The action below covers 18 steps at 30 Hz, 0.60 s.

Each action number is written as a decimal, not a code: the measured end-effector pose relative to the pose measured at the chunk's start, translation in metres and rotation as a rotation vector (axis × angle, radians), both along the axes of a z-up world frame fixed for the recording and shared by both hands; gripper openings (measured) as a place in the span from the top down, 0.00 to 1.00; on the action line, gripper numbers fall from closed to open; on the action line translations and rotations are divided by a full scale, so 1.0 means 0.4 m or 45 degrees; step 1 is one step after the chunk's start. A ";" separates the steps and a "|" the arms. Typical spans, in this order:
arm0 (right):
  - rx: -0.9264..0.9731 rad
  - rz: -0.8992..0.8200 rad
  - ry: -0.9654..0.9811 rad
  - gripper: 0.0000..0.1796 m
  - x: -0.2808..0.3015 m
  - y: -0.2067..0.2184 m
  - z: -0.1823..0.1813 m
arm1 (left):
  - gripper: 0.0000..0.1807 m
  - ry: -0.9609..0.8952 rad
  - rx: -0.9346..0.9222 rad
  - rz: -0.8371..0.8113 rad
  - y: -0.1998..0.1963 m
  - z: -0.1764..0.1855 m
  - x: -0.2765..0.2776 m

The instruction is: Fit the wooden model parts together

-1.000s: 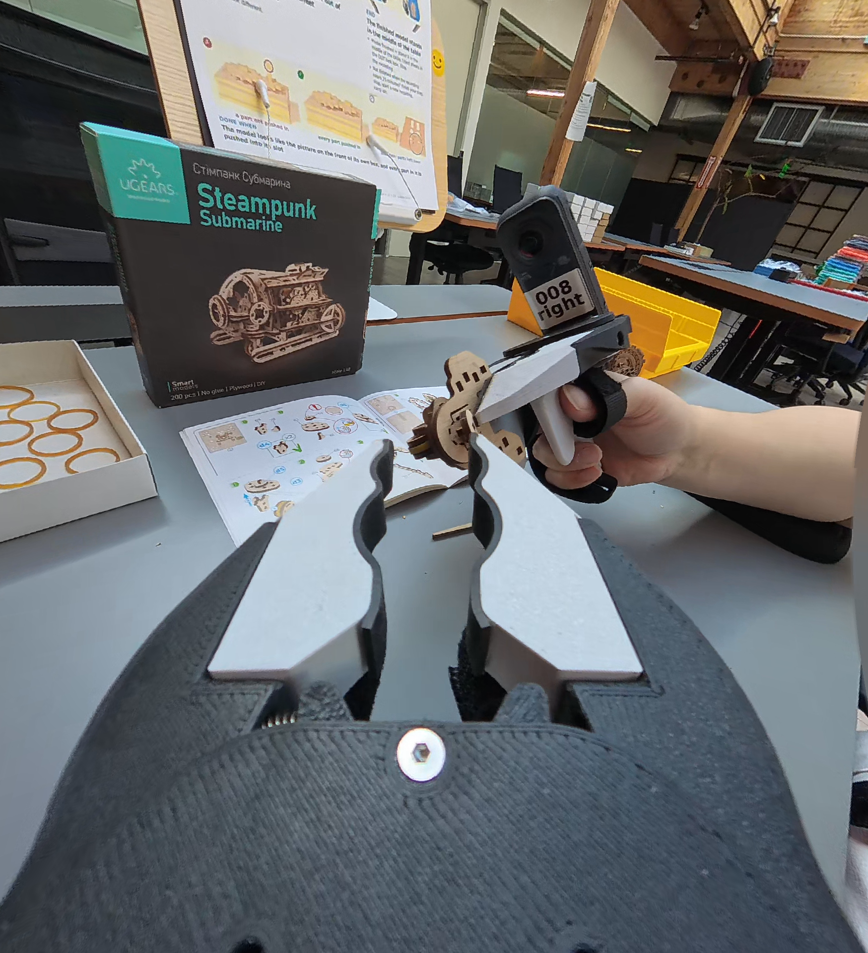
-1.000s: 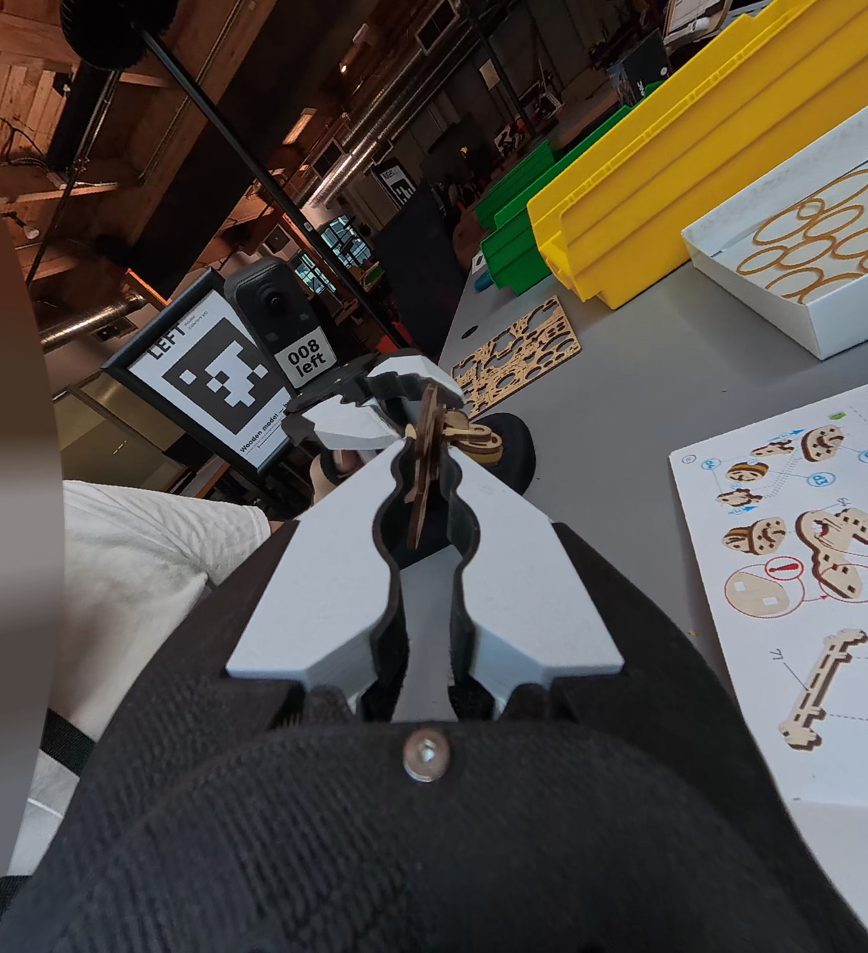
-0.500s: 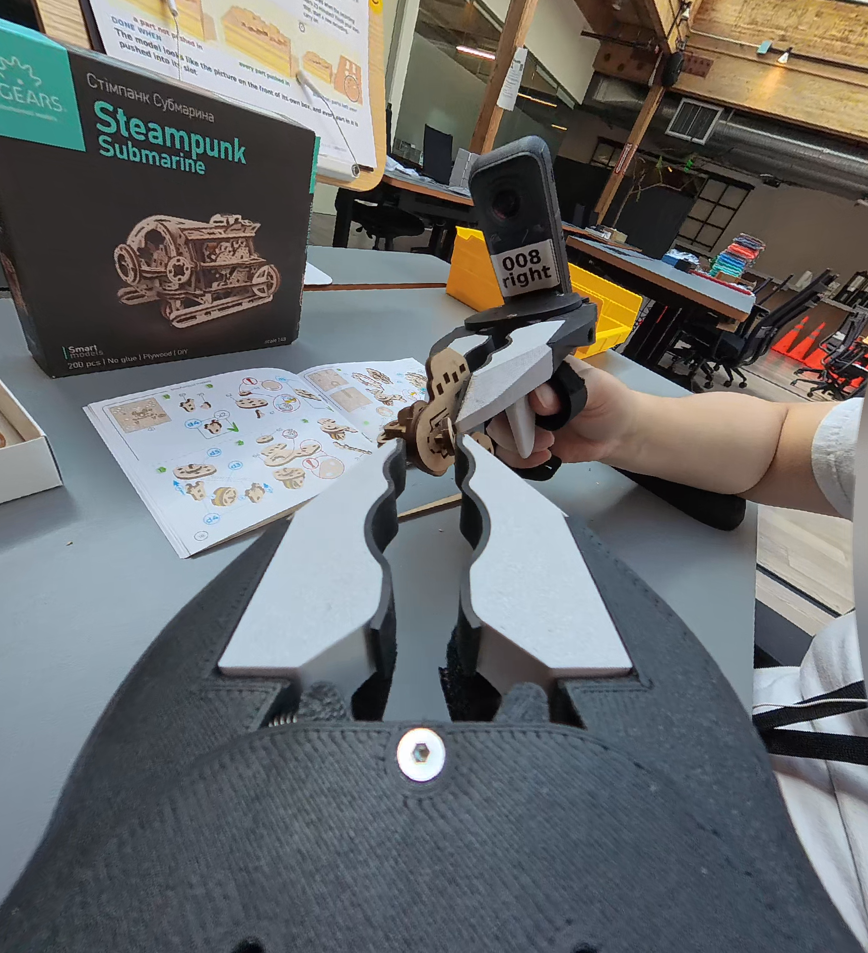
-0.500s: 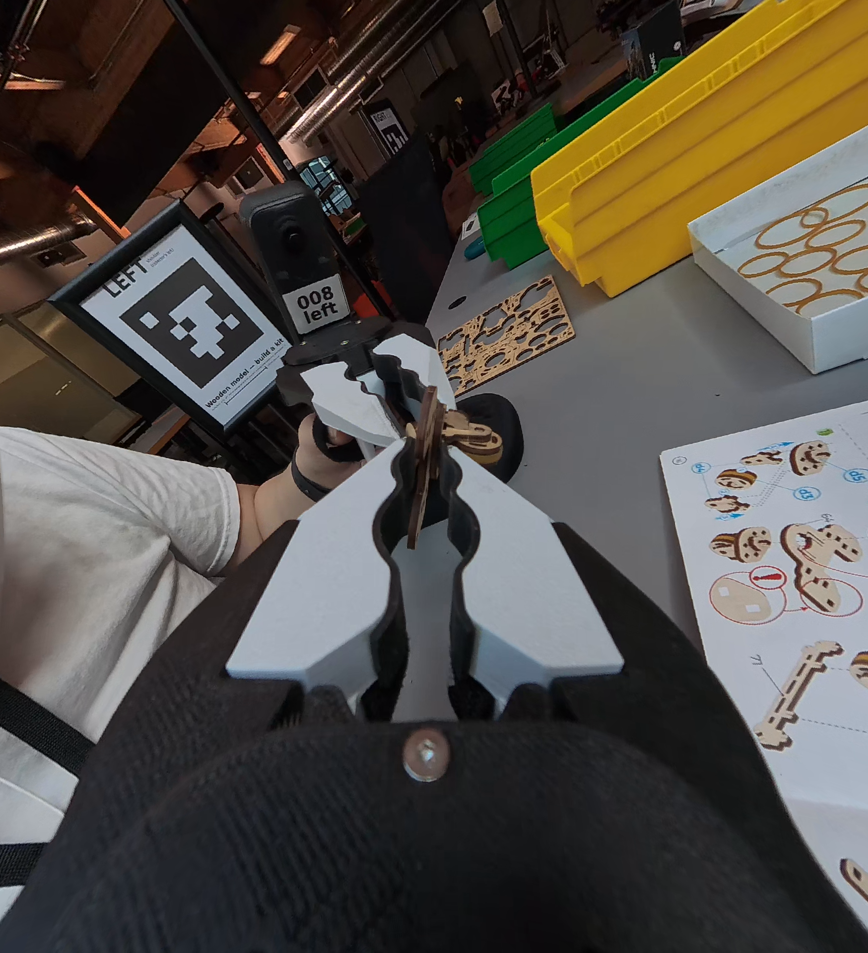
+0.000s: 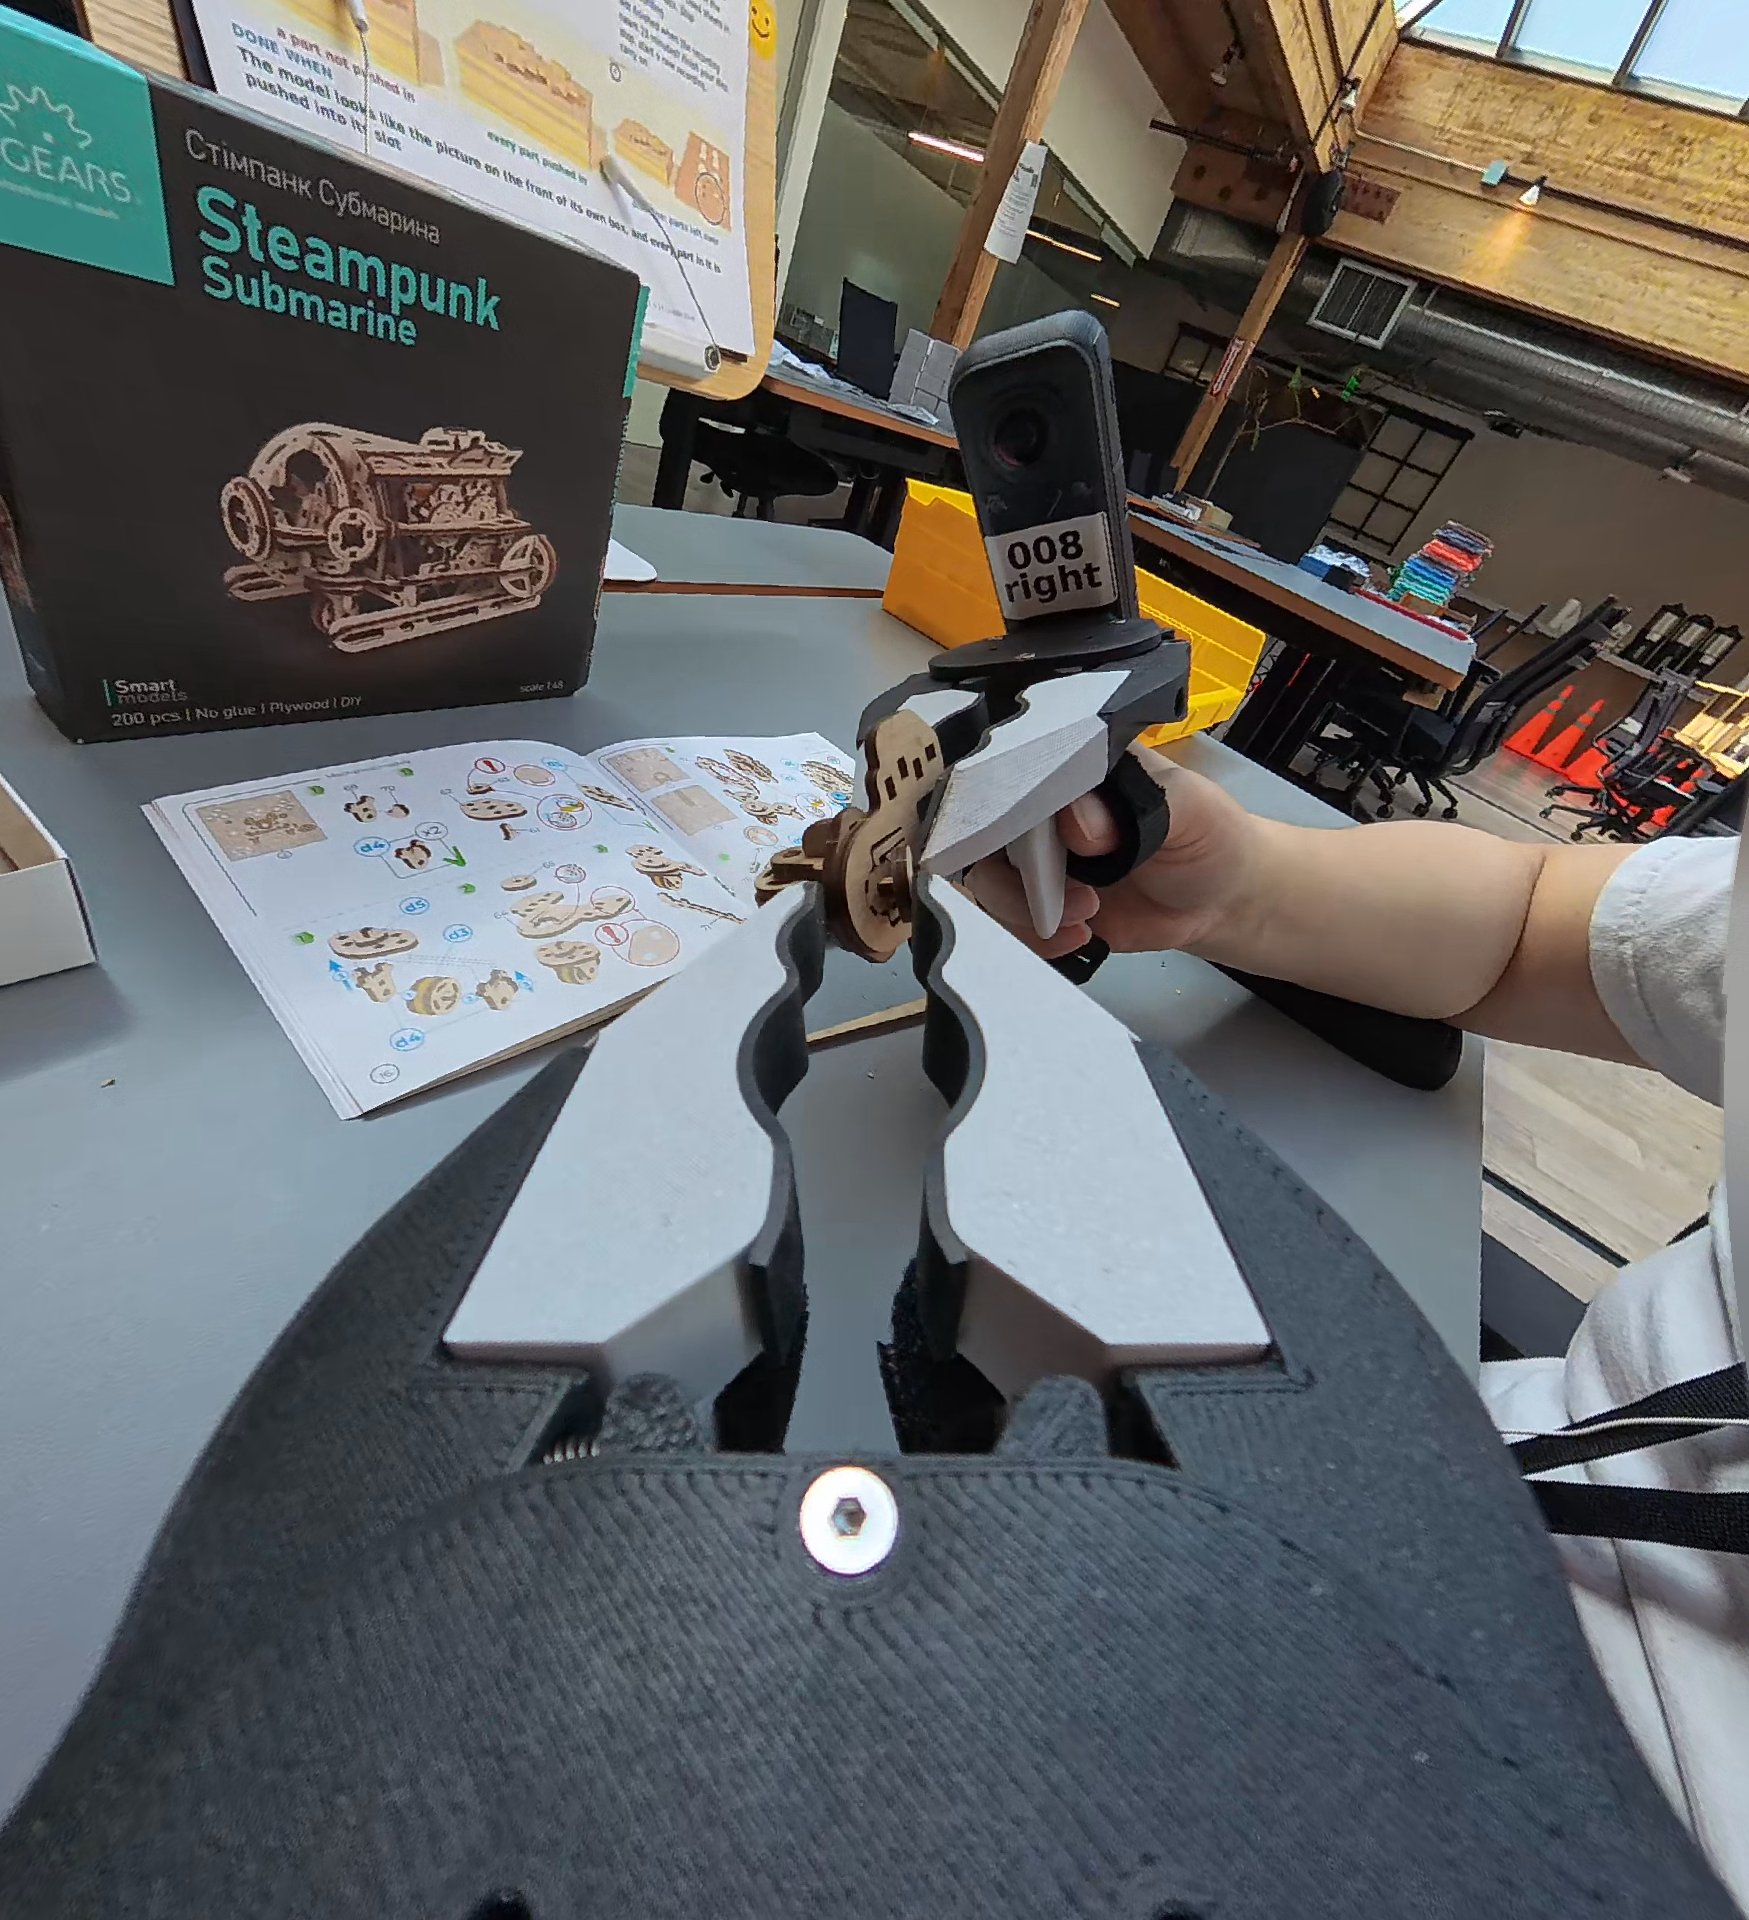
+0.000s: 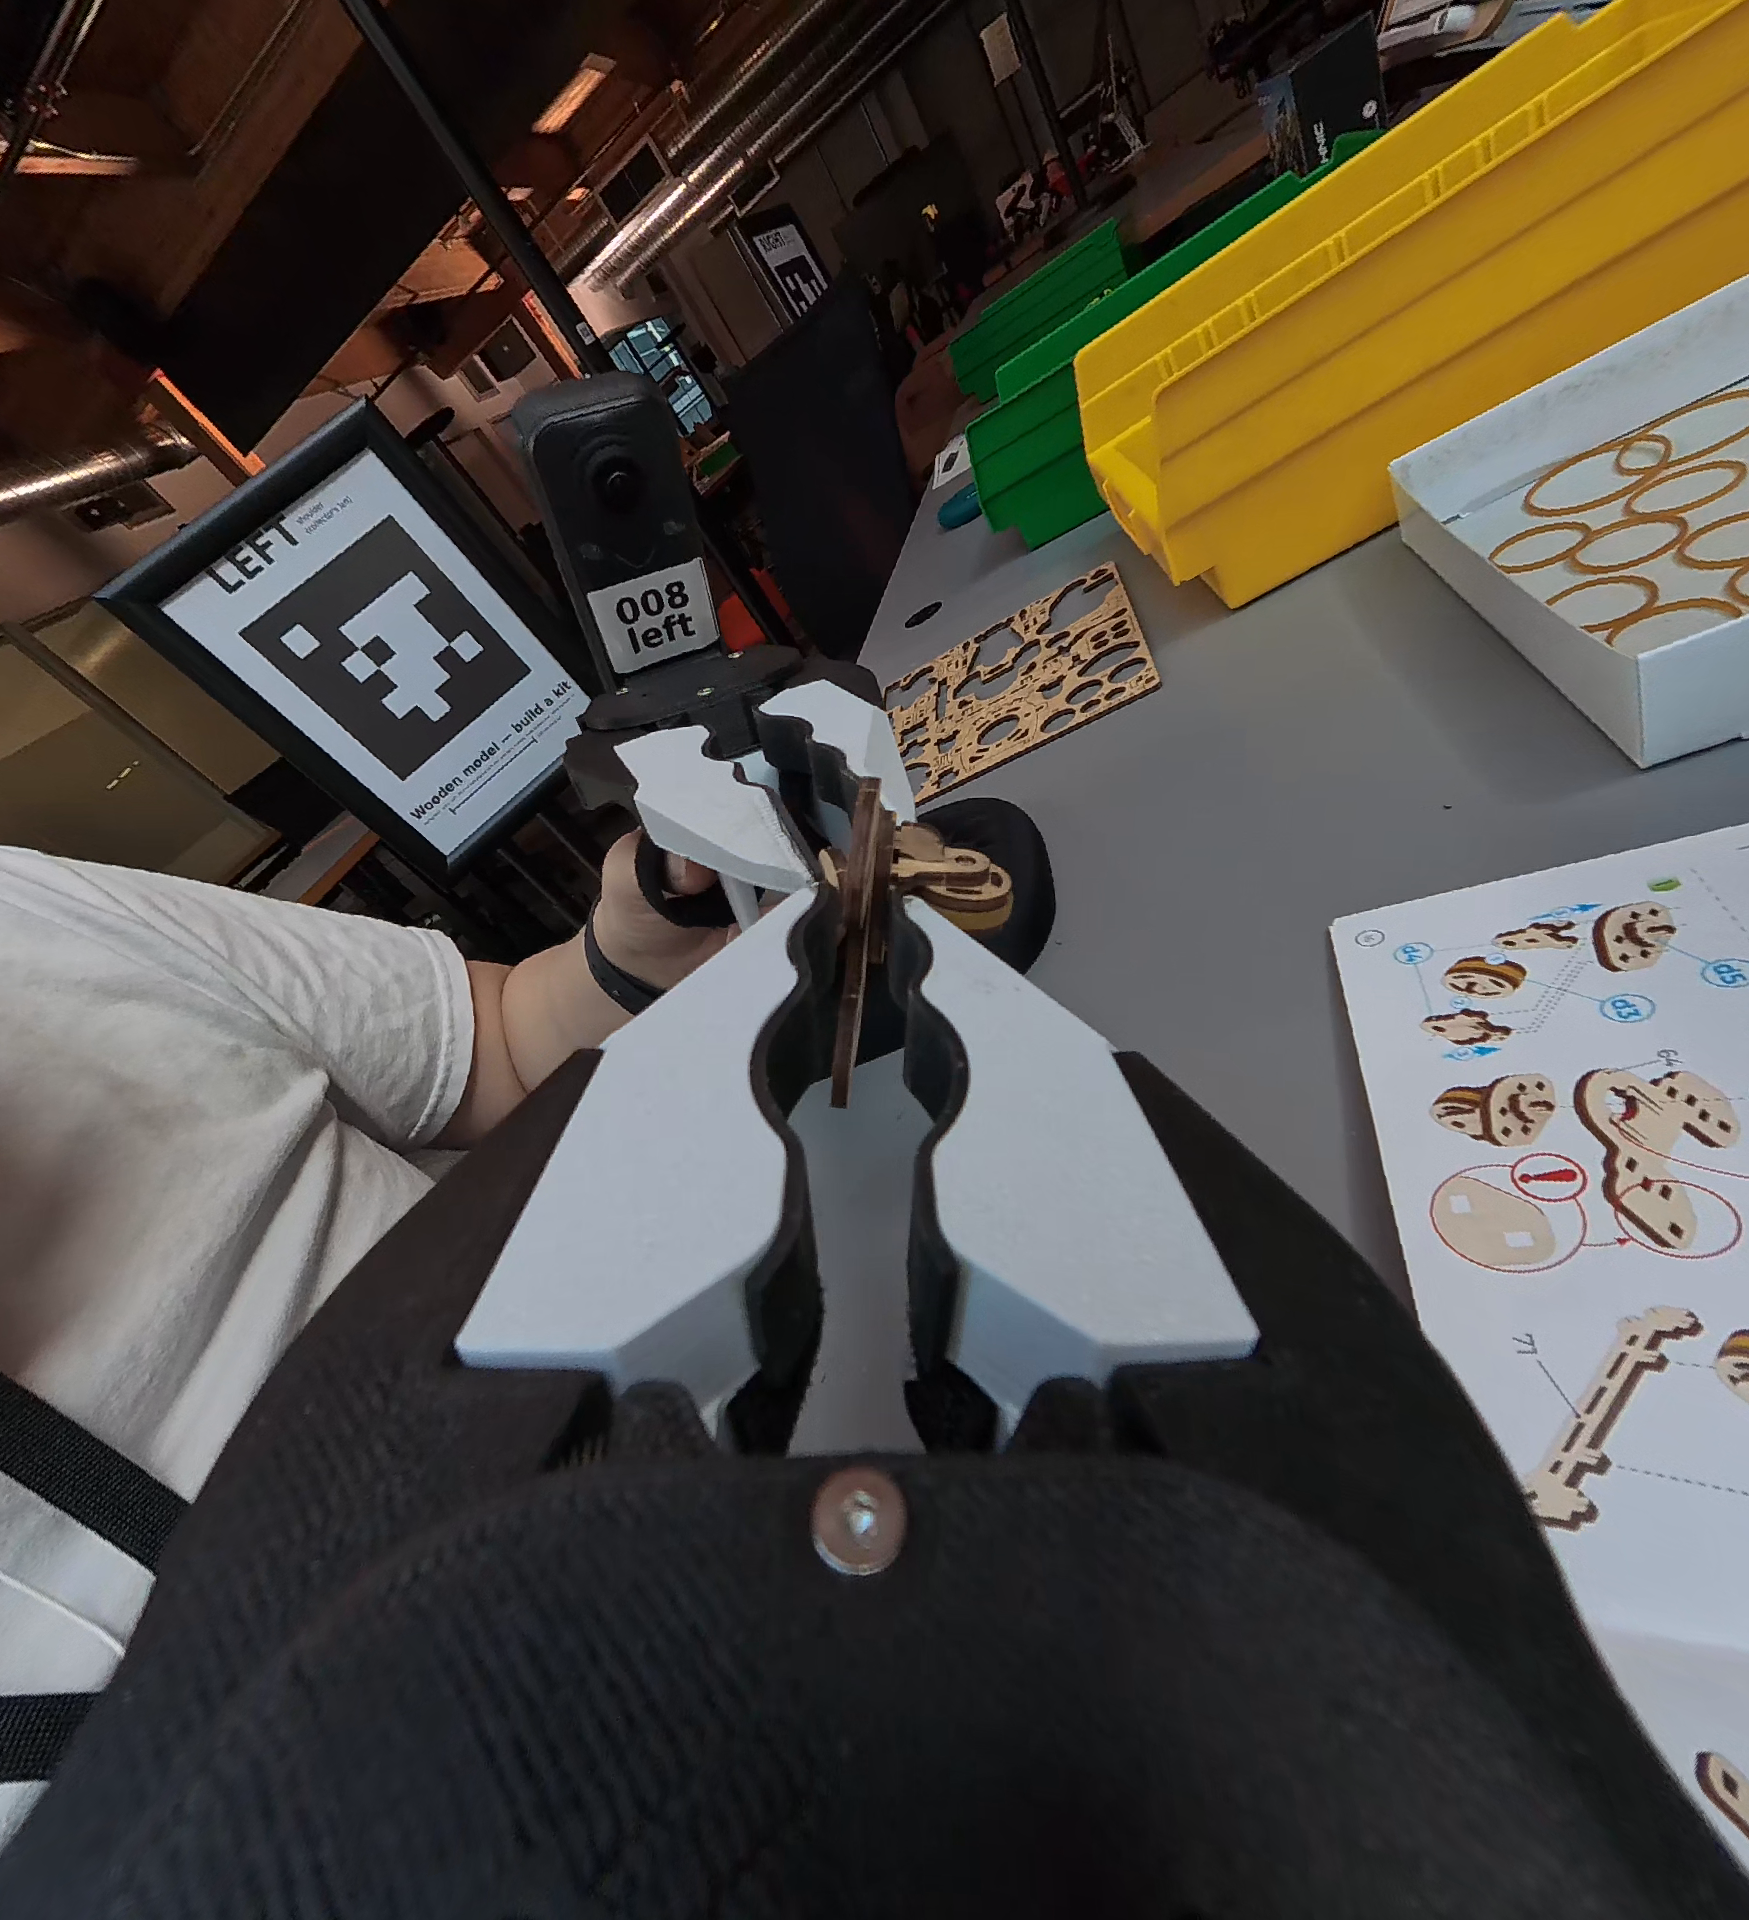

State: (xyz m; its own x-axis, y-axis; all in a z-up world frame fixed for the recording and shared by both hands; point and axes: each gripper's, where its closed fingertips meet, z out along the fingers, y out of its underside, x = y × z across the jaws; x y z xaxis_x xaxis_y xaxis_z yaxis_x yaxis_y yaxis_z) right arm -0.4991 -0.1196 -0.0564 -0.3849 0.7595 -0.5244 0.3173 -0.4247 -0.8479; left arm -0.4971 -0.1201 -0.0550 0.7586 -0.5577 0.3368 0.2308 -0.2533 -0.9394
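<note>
My right gripper [image 6: 862, 914] pinches the wooden piece [image 6: 854, 935] edge-on above the table [image 6: 1265, 748]. My left gripper [image 5: 865, 904], jaws slightly apart, brackets it; whether they touch, I cannot tell. Only the left view shows the kit box [image 5: 288, 436].

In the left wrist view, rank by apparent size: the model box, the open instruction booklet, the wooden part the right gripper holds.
1. Model box, though nearness to the camera may exaggerate it.
2. Instruction booklet.
3. Wooden part, clearly smallest, clamped in the right gripper.
</note>
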 end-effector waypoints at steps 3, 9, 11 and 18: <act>0.005 -0.002 0.007 0.96 0.000 0.000 0.001 | 0.92 -0.006 0.003 -0.001 0.000 0.001 0.000; -0.002 0.010 0.037 0.94 0.001 -0.004 0.010 | 0.93 -0.006 0.032 0.002 -0.004 0.009 -0.001; -0.019 0.026 0.068 0.94 0.003 -0.008 0.021 | 0.96 -0.001 0.069 0.002 -0.009 0.019 -0.001; 0.065 0.016 0.104 0.95 0.006 -0.012 0.027 | 0.95 0.027 0.111 0.004 -0.012 0.025 0.004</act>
State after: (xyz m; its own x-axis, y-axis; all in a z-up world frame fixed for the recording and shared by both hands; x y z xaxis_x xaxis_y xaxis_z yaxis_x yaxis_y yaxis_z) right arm -0.4968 -0.1244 -0.0454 -0.4348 0.7790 -0.4517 0.2511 -0.3768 -0.8916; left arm -0.4954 -0.1248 -0.0449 0.7669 -0.5817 0.2711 0.2116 -0.1695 -0.9625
